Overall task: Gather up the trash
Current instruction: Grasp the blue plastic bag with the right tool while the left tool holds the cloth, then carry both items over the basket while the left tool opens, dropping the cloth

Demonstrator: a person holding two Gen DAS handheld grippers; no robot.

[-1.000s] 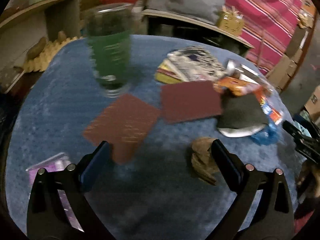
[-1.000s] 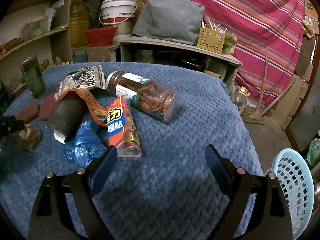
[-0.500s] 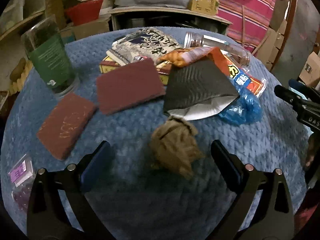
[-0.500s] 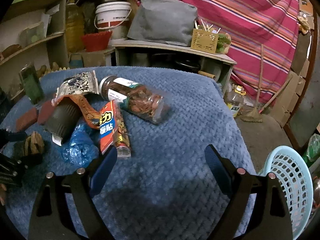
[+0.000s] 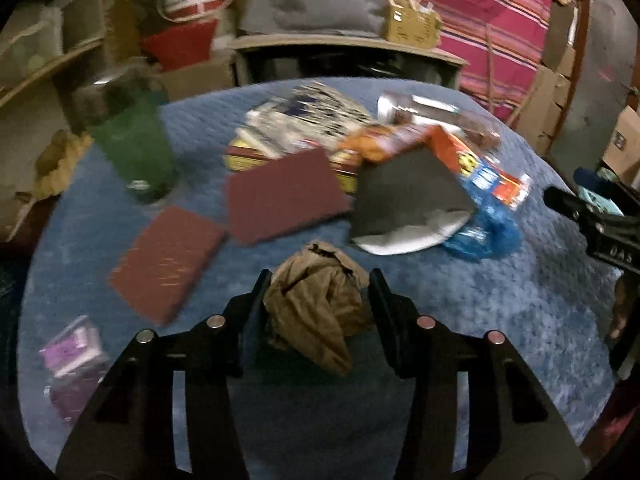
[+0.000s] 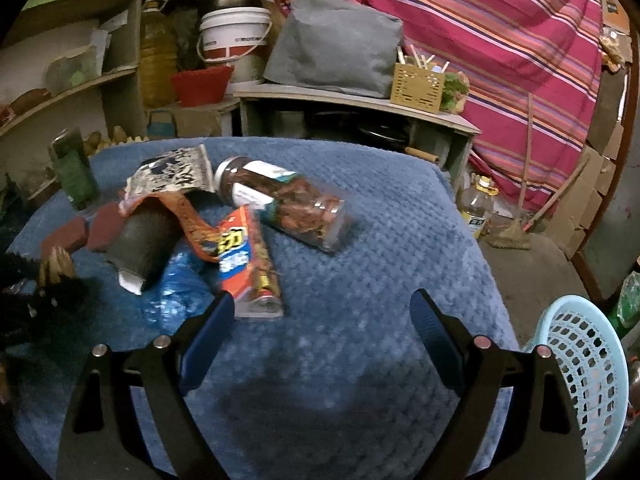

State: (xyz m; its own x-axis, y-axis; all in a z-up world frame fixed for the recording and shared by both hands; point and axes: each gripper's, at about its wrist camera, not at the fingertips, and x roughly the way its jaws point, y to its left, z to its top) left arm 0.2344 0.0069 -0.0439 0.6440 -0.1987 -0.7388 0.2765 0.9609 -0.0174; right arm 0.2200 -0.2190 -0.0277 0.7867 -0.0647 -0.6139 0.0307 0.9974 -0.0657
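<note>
Left wrist view: your left gripper (image 5: 318, 300) is clamped around the crumpled brown paper wad (image 5: 316, 304), fingers pressing both flanks, right at the near middle of the blue quilted table (image 5: 520, 320). That wad looks light and soft, so it'll likely squash rather than slip; holding it across the bulk, as you are, seems the safest bite. Beyond it lie two maroon scouring pads (image 5: 280, 196), a grey paper cup (image 5: 404, 200) on its side and a blue plastic bag (image 5: 488, 232). The green glass (image 5: 132, 148) stands upright, far left; contents too blurred to tell.

Right wrist view: your right gripper (image 6: 320, 320) hangs spread wide, grasping nothing, above bare quilt. Ahead, a clear jar (image 6: 280, 204) lies on its side, packed with reddish-brown pieces; hard and smooth, it could roll. The red snack wrapper (image 6: 248, 264) sits just beside your left finger. The pale blue basket (image 6: 580, 380) waits off the table's right edge, and what shows of its inside looks empty.
</note>
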